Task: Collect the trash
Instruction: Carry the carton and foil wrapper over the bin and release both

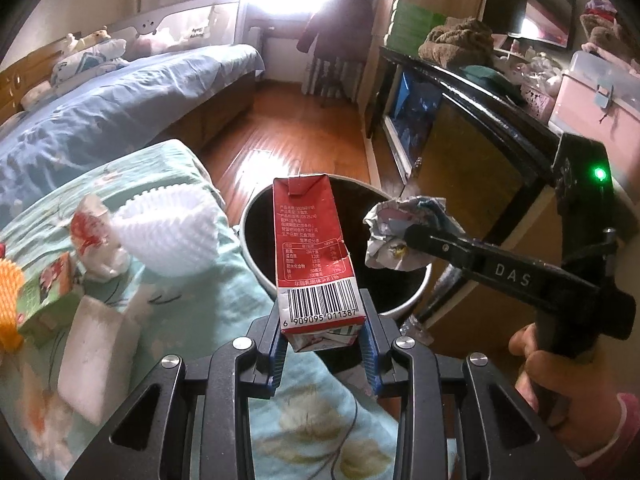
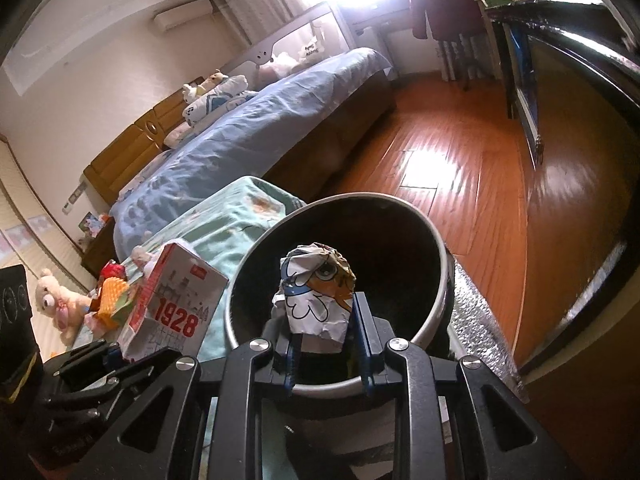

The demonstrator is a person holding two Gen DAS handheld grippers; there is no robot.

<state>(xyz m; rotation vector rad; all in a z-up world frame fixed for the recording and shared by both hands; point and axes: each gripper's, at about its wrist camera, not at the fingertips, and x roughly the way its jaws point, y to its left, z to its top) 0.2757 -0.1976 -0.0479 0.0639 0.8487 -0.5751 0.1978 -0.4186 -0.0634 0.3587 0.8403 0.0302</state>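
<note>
My left gripper [image 1: 325,334] is shut on a red milk carton [image 1: 314,248], held upright over the near rim of a round dark bin [image 1: 412,296]. In the right wrist view the same carton [image 2: 172,308] appears at lower left beside the bin [image 2: 436,296]. My right gripper [image 2: 325,338] is shut on a crumpled paper ball [image 2: 318,292] printed with a cartoon, hanging above the bin's dark opening. The left wrist view shows that ball [image 1: 394,236] over the bin's right side, pinched by the right gripper's fingers [image 1: 436,242], with a hand [image 1: 560,376] on the handle.
A cushion with a green floral cover [image 1: 168,288] stands left of the bin and carries white foam netting [image 1: 172,232], a wrapper [image 1: 92,236], a green box [image 1: 44,300] and a white block [image 1: 96,360]. A black cabinet [image 1: 472,136] lies to the right, wooden floor [image 2: 452,160] beyond.
</note>
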